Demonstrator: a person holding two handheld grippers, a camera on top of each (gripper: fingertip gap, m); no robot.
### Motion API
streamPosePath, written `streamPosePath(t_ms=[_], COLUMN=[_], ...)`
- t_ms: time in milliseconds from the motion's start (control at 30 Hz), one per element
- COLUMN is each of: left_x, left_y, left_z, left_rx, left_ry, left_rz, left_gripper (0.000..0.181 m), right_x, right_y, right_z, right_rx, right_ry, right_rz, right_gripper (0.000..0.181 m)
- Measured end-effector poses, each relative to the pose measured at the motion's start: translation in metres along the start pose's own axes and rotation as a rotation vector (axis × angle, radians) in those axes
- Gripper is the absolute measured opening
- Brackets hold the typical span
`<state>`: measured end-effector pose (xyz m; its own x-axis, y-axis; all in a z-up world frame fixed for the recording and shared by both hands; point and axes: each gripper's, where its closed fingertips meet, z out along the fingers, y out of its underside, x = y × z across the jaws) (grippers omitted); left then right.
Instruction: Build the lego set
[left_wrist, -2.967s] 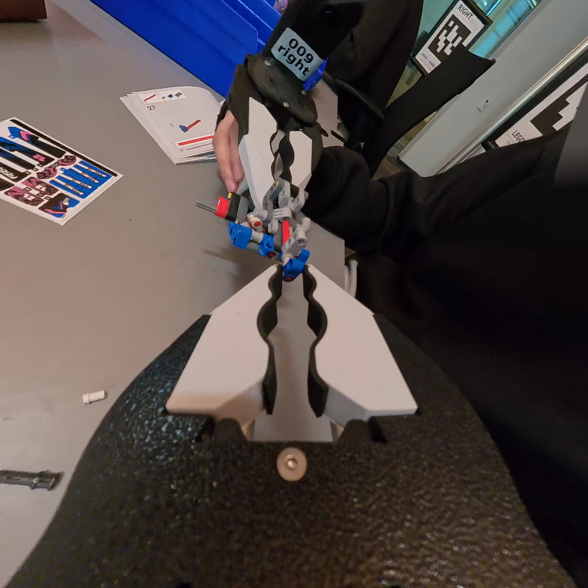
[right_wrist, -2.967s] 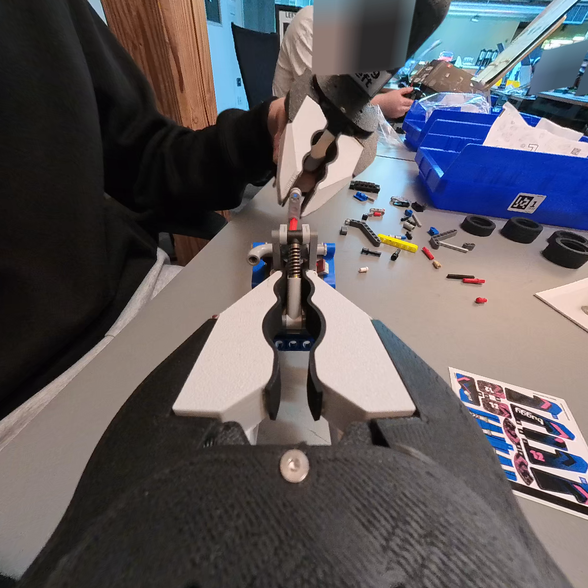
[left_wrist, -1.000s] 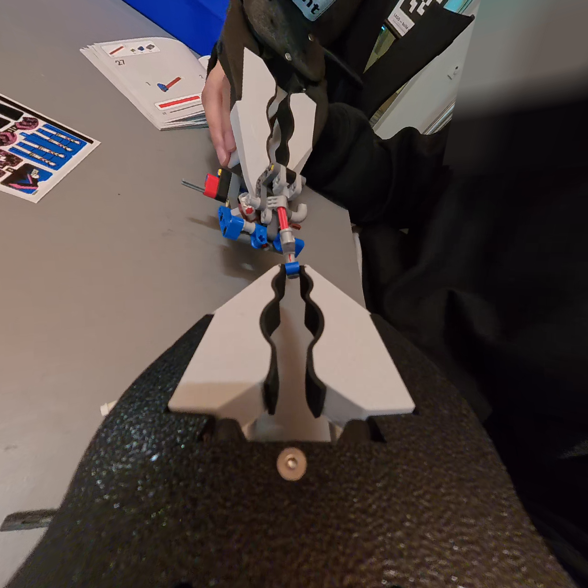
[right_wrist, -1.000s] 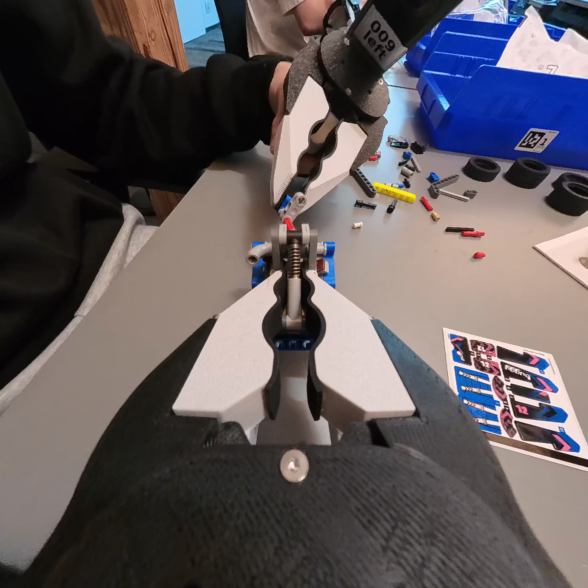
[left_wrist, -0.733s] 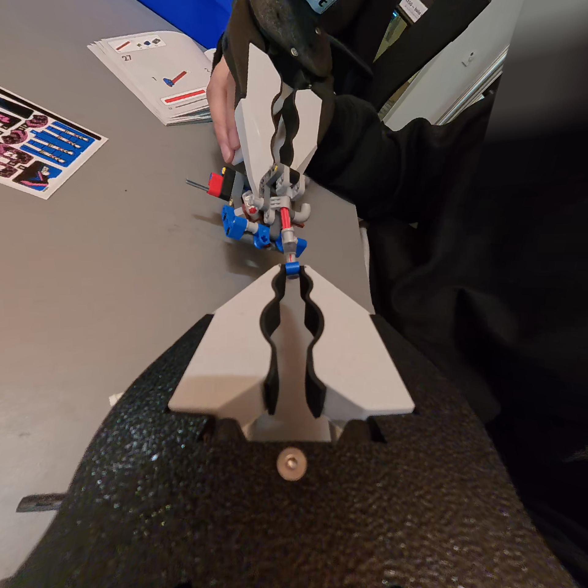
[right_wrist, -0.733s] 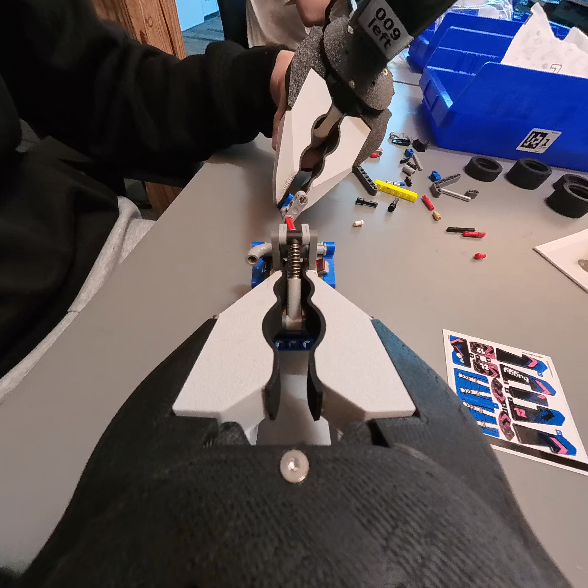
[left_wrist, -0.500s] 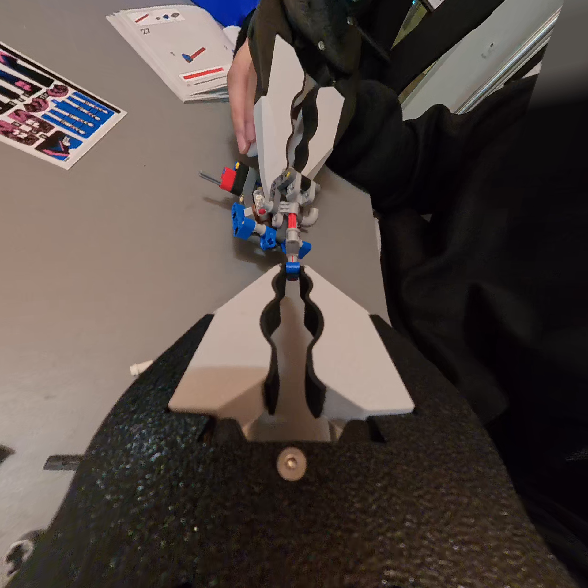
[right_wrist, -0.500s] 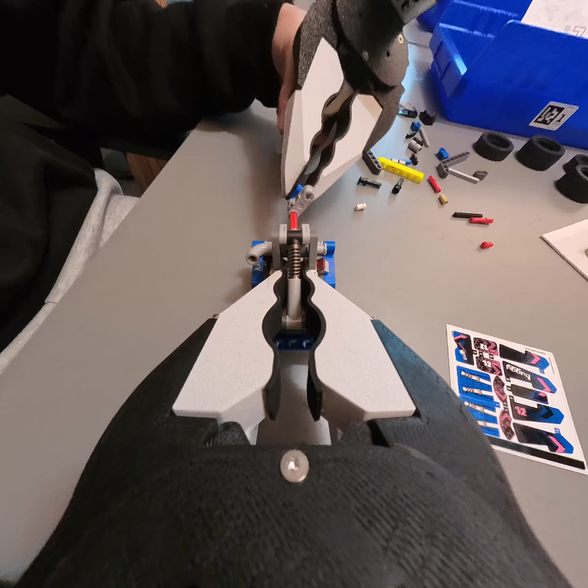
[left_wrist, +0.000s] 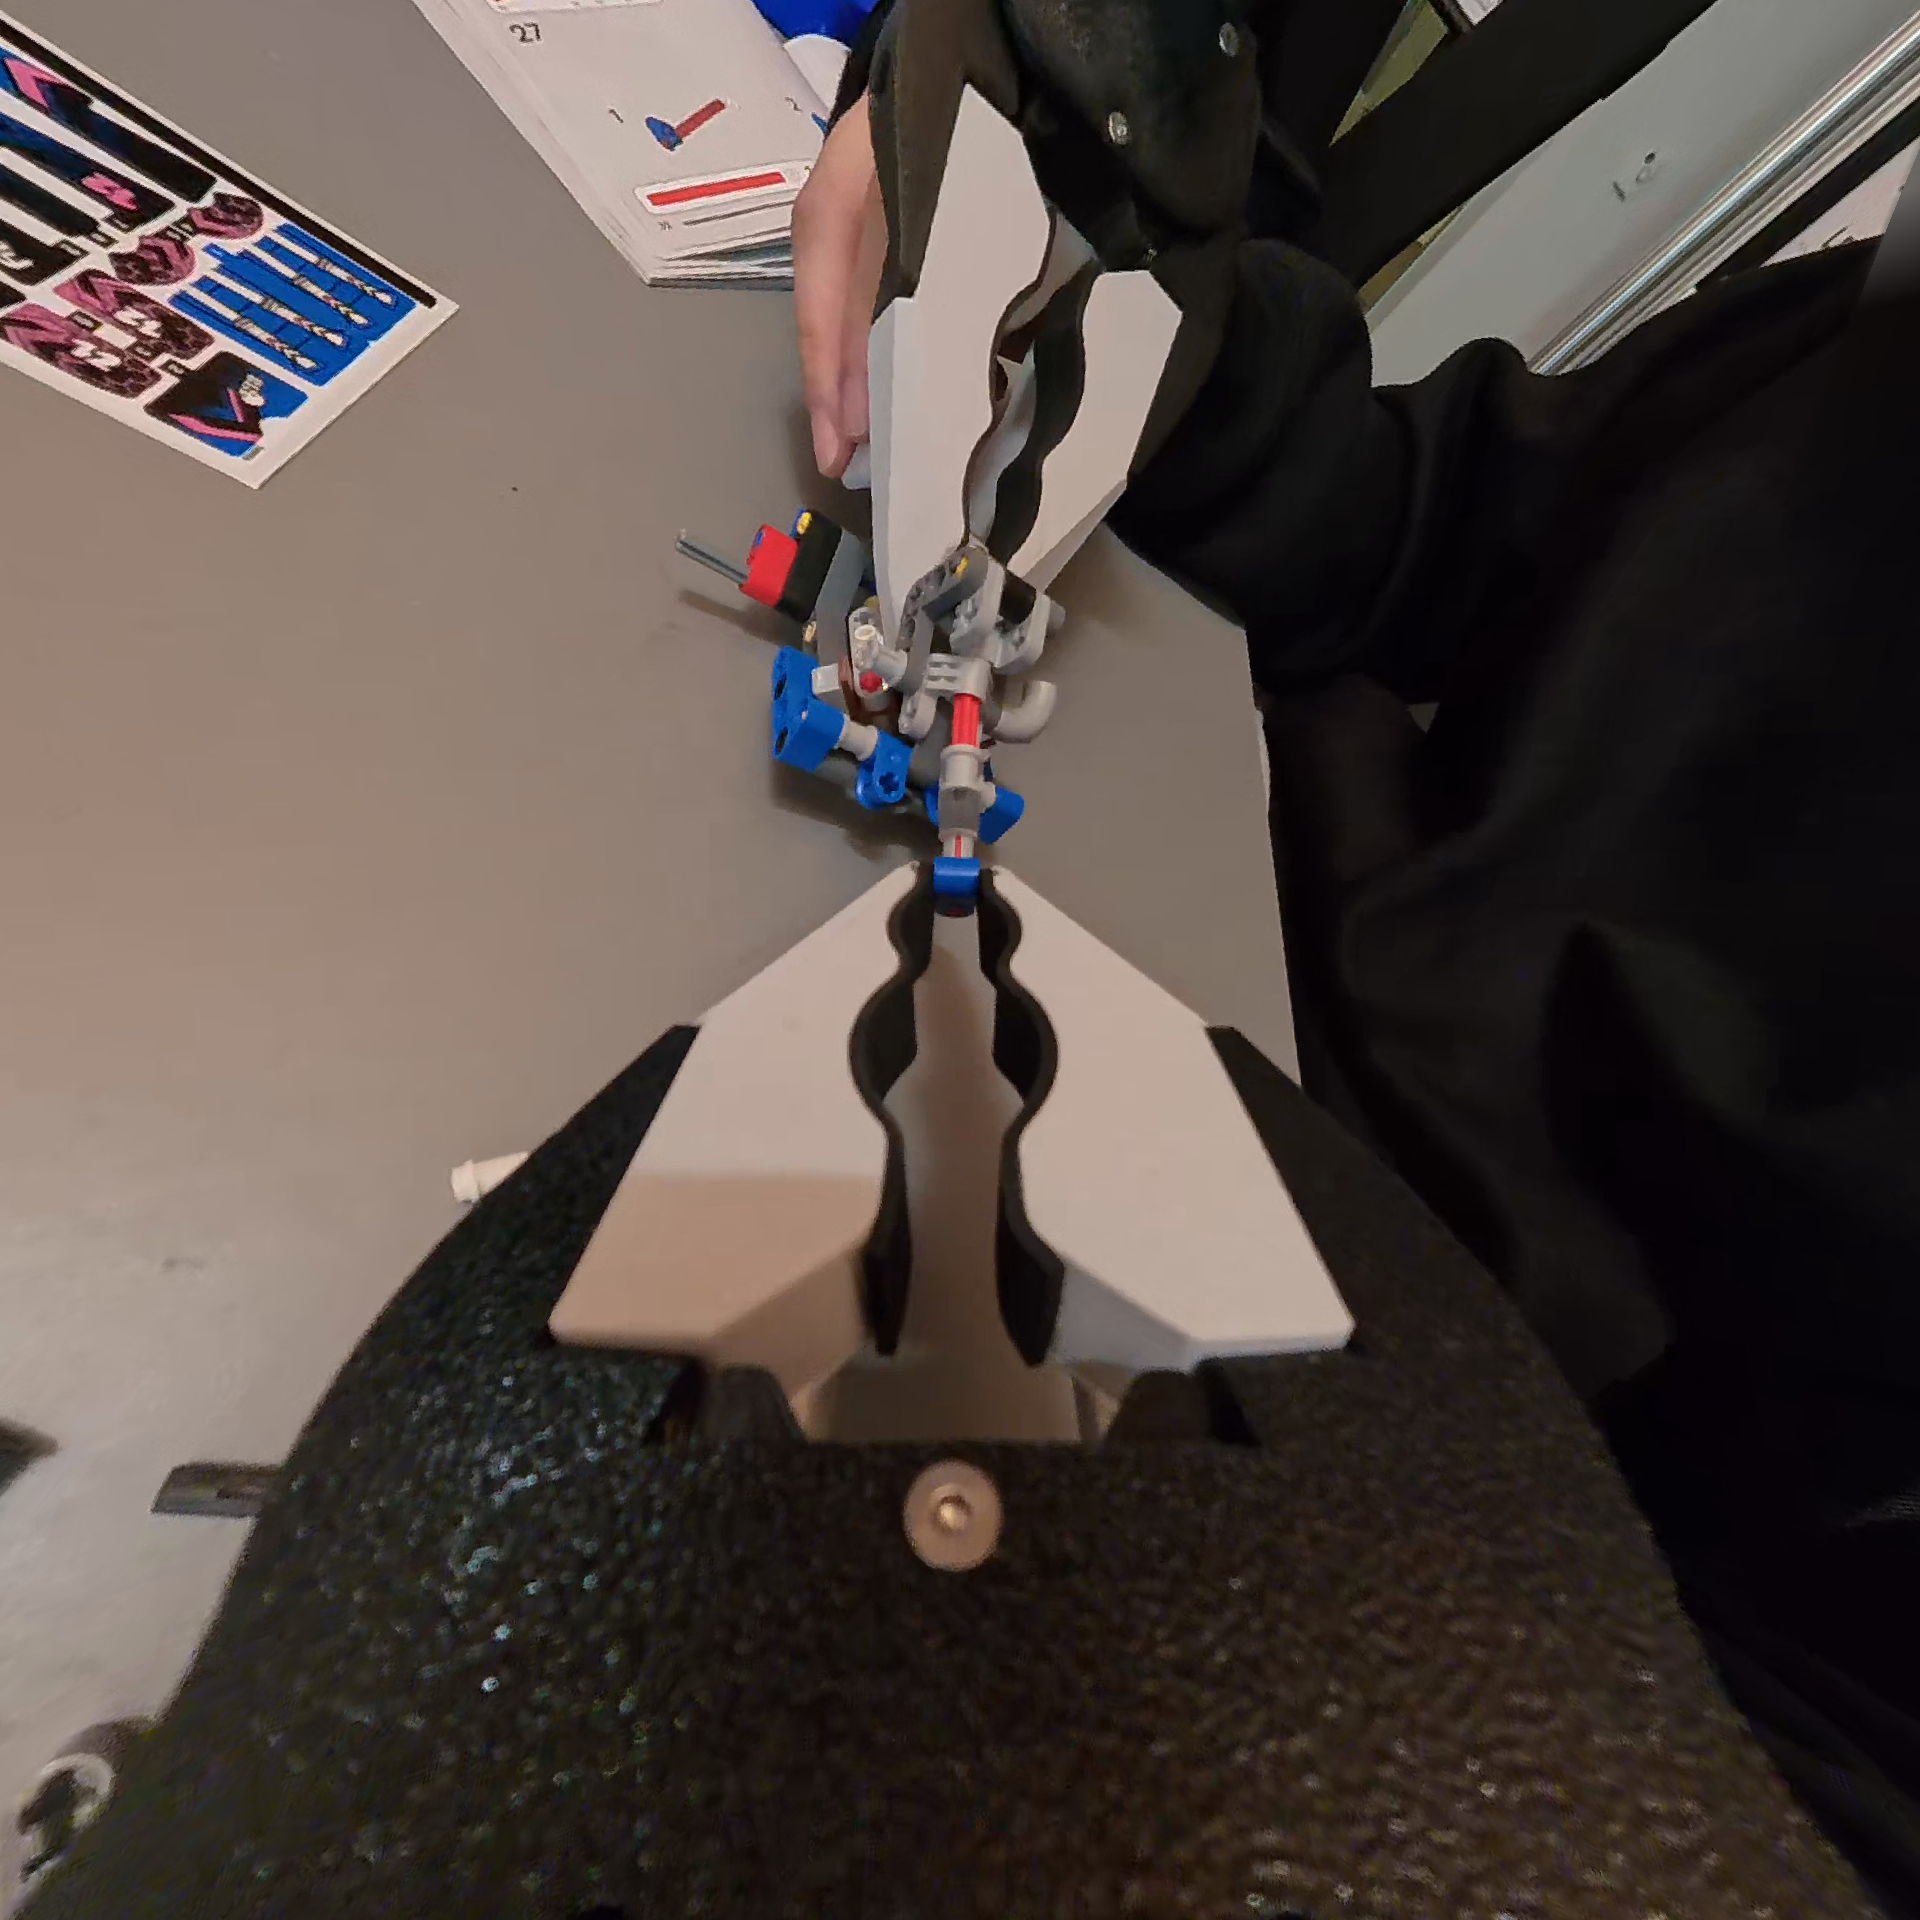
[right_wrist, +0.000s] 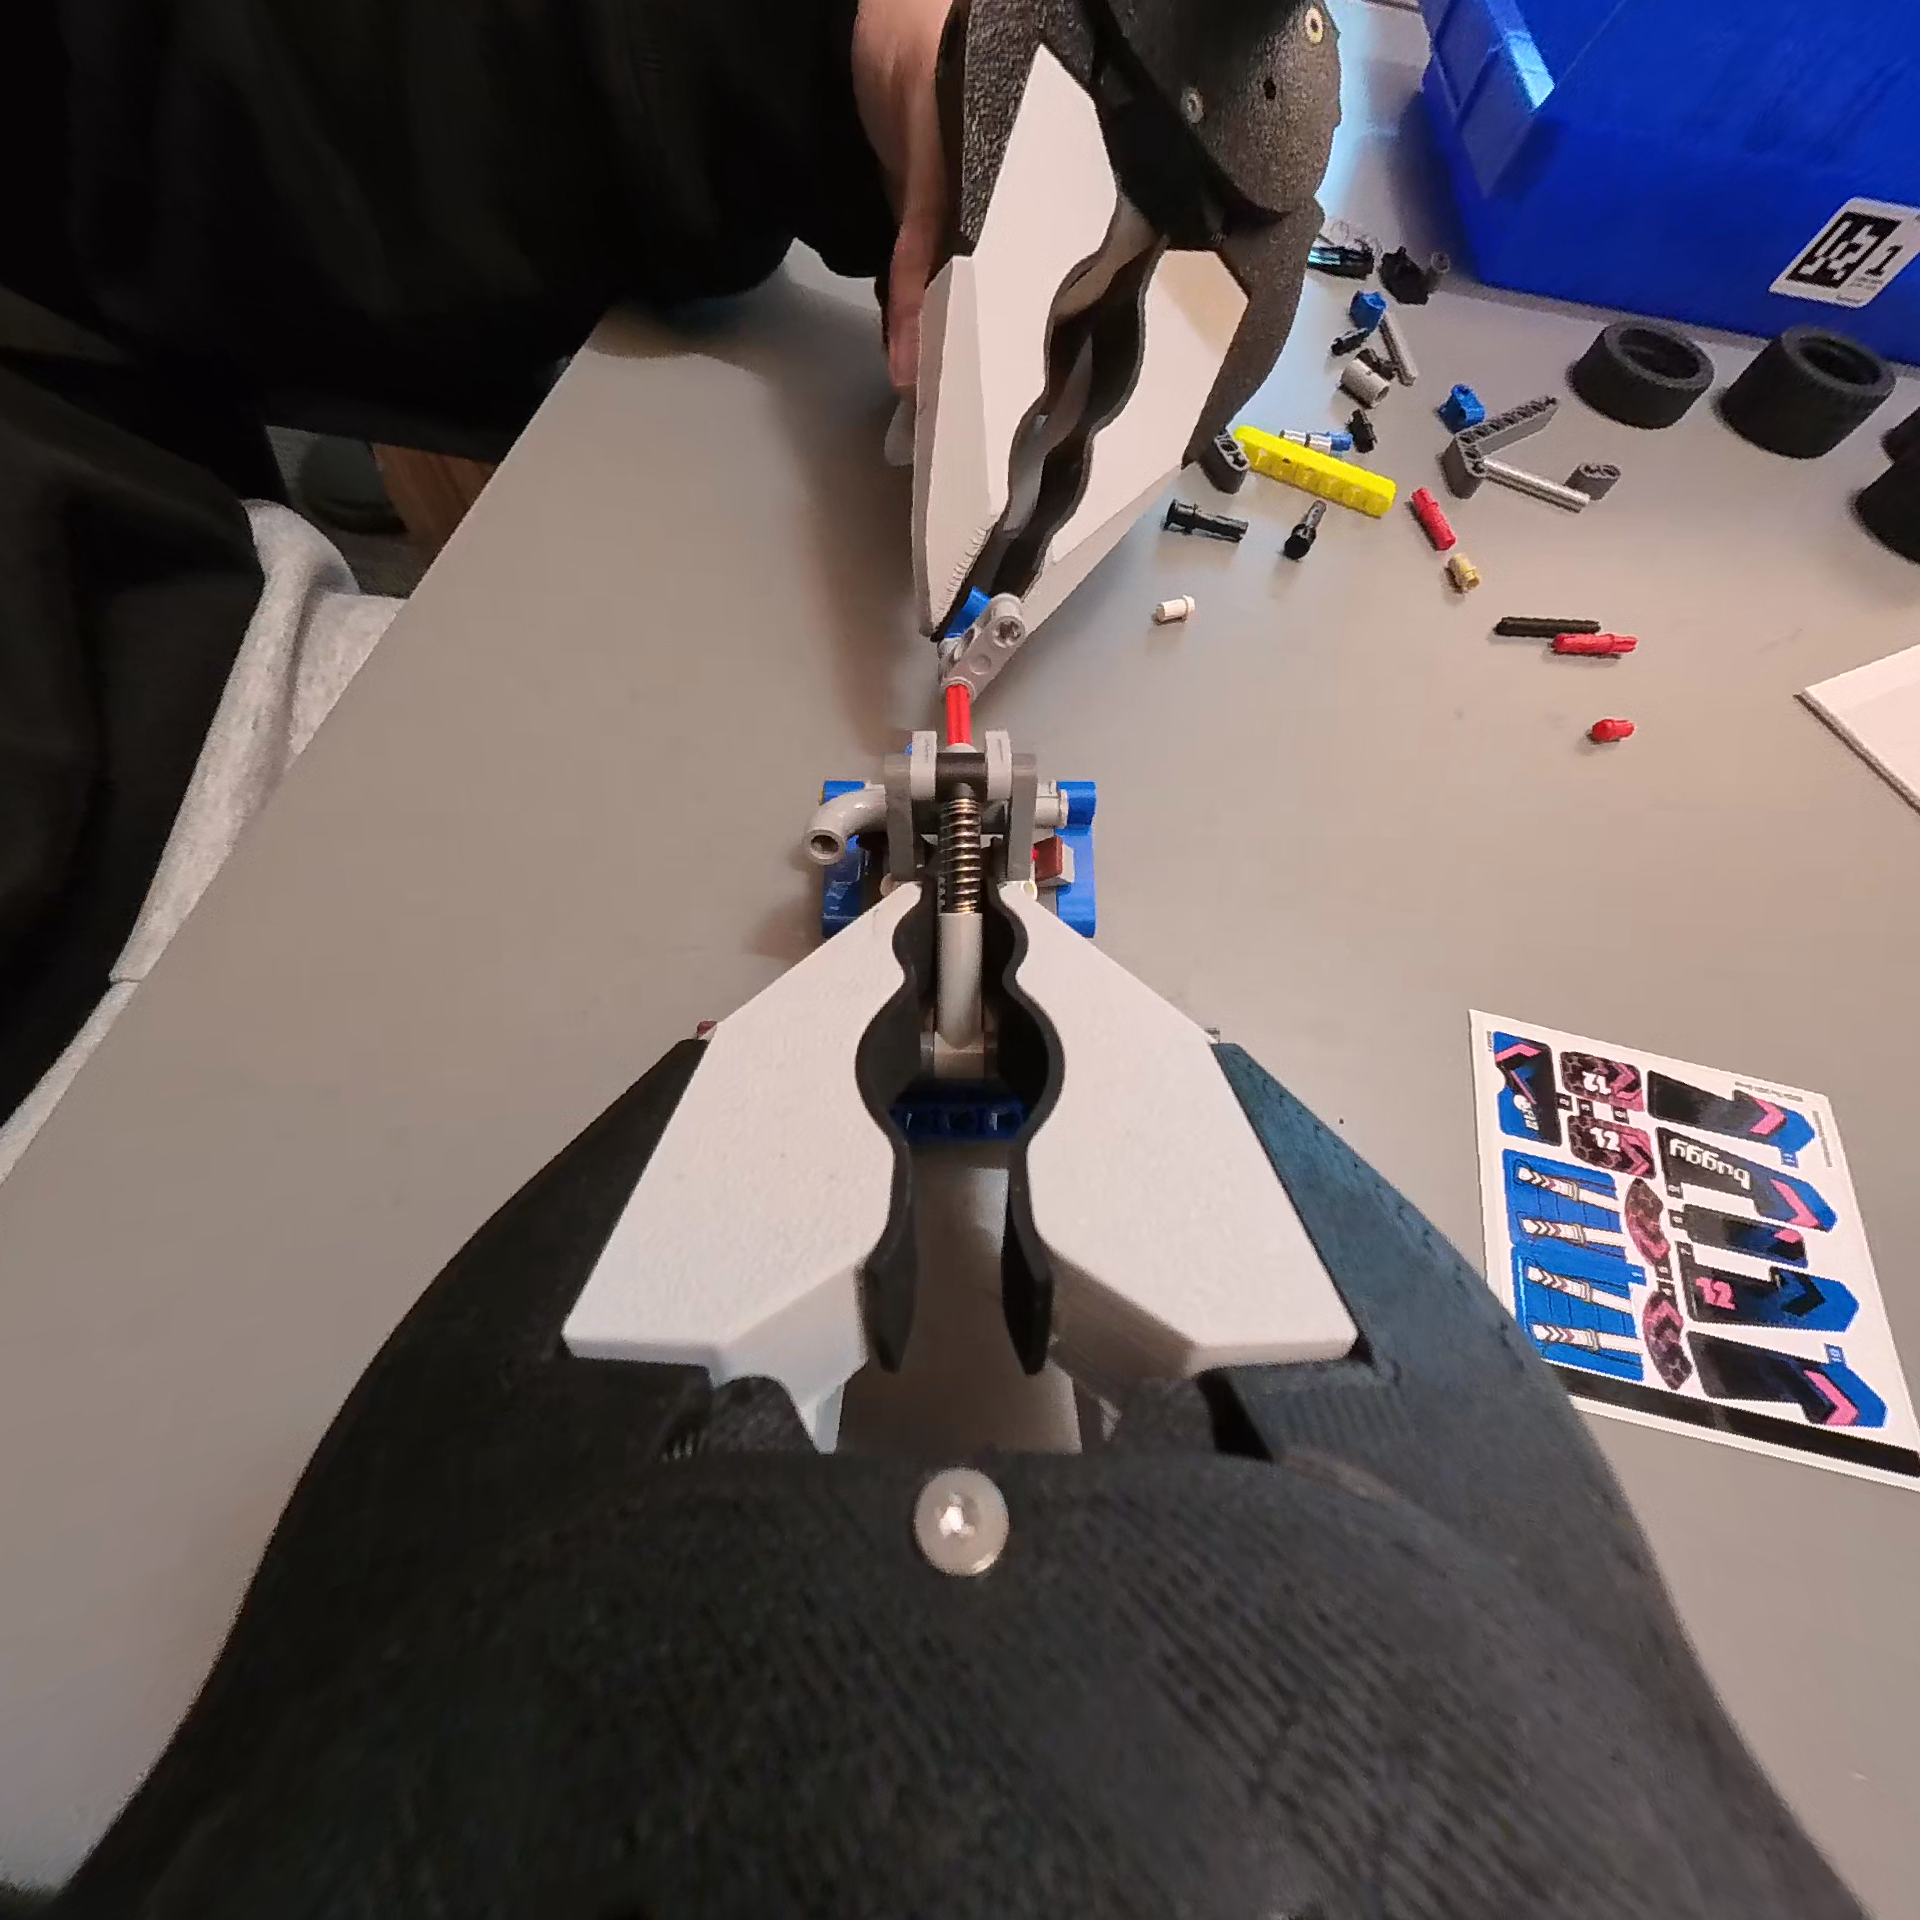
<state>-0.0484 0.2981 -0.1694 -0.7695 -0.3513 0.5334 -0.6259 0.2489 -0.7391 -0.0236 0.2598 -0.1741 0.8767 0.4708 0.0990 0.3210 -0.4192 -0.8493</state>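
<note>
Left gripper (left_wrist: 954, 883) first: fingertips pinched on a small blue connector (left_wrist: 955, 879) capping the red axle (left_wrist: 964, 717). Dead ahead of it, that axle runs into the lego assembly (right_wrist: 951, 831) on the grey table (right_wrist: 520, 831). Right gripper (right_wrist: 961, 909) clamps the assembly's grey shock absorber (right_wrist: 958, 935); sticker sheet (right_wrist: 1662, 1226) lies off its right side.

My grey surface (right_wrist: 520, 727) carried a sticker sheet (right_wrist: 1662, 1236), an open instruction booklet (left_wrist: 665, 135), black tyres (right_wrist: 1647, 372) beside a blue bin (right_wrist: 1662, 145), and scattered loose pieces: a yellow beam (right_wrist: 1314, 470), red pins (right_wrist: 1595, 644), a small white peg (right_wrist: 1174, 609).
</note>
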Motion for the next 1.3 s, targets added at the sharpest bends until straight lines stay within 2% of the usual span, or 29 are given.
streamPosePath(t_ms=[1300], left_x=[0.0028], left_y=[0.0026], left_z=[0.0015], left_rx=[-0.019], left_ry=[0.006], left_rz=[0.016], left_gripper=[0.005], right_x=[-0.0026], right_y=[0.0002], right_z=[0.0003], right_rx=[0.001], right_ry=[-0.008], right_rz=[-0.041], right_gripper=[0.006])
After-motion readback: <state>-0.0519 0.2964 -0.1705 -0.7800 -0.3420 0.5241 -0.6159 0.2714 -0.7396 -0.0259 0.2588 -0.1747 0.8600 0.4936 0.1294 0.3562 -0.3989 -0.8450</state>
